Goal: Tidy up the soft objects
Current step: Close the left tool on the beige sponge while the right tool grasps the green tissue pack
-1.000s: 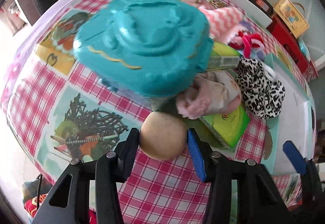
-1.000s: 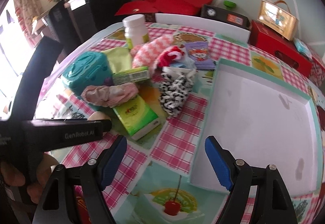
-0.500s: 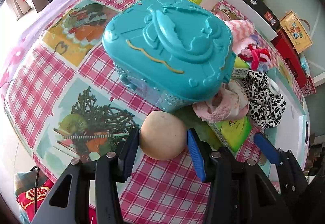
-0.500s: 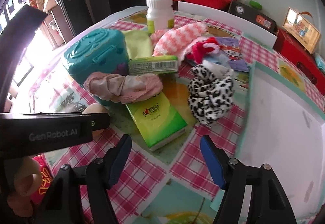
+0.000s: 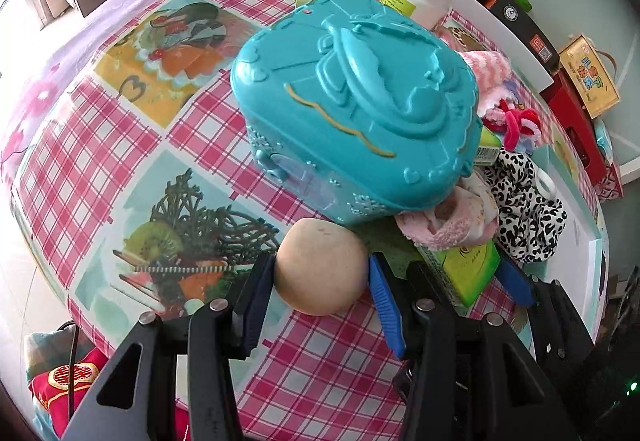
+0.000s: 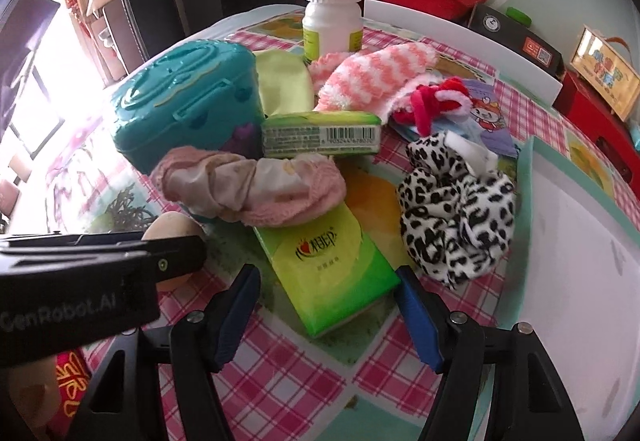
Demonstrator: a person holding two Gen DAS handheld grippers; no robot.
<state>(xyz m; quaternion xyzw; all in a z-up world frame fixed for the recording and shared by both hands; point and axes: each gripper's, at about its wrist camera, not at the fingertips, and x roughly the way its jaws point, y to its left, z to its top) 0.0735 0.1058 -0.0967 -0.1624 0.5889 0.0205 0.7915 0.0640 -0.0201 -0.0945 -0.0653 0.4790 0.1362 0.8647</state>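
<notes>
The left gripper (image 5: pixel 322 275) clamps a beige soft ball (image 5: pixel 320 267) just in front of the teal toy case (image 5: pixel 360 113). The right gripper (image 6: pixel 326 305) stands open astride a green tissue pack (image 6: pixel 328 265), pads clear. A pink sock (image 6: pixel 248 189) drapes over the pack; a leopard scrunchie (image 6: pixel 456 217) lies beside it, against the white tray (image 6: pixel 580 261).

Bare checked worktop (image 5: pixel 120 145) lies open left of the teal case (image 5: pixel 360 109); right of it, clutter crowds up to the white tray (image 6: pixel 580 241).
</notes>
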